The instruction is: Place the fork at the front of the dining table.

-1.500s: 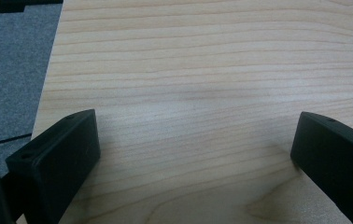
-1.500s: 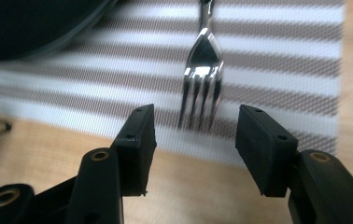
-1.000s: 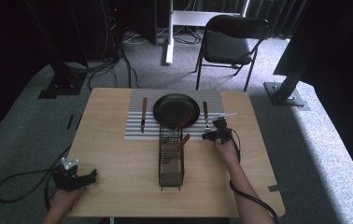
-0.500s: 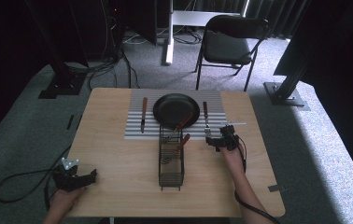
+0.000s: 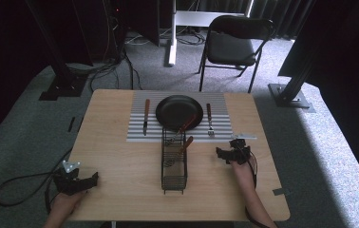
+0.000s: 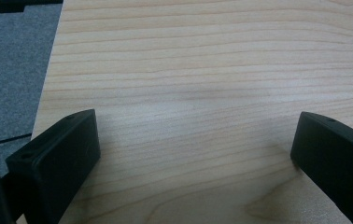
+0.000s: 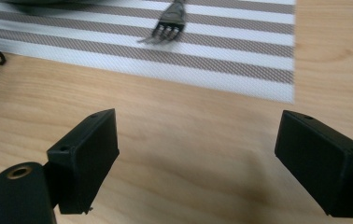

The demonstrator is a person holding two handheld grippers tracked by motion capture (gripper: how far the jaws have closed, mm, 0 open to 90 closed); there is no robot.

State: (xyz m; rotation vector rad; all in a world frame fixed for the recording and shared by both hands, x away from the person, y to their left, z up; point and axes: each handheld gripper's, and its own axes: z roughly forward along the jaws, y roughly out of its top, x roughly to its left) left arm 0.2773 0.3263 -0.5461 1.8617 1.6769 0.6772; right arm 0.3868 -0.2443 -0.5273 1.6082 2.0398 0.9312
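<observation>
From above I see the whole worktop (image 5: pixel 120 156): striped mat (image 5: pixel 137 133), black plate (image 5: pixel 170 109), knife (image 5: pixel 146 116) and wire rack (image 5: pixel 174 166). My right gripper (image 5: pixel 225 155), jaws just opened wide and empty, sits low over bare wood; its own view shows the fork (image 7: pixel 167 21) lying on the mat, well ahead of the jaws. My left gripper (image 5: pixel 89 179) rests at the near-left corner, jaws spread, empty.

Table (image 5: pixel 120 156): light wood, rectangular.
Placemat (image 5: pixel 139 135): striped, far middle, flat on the wood.
Wire basket (image 5: pixel 174 168): centre, far end overlapping the placemat.
</observation>
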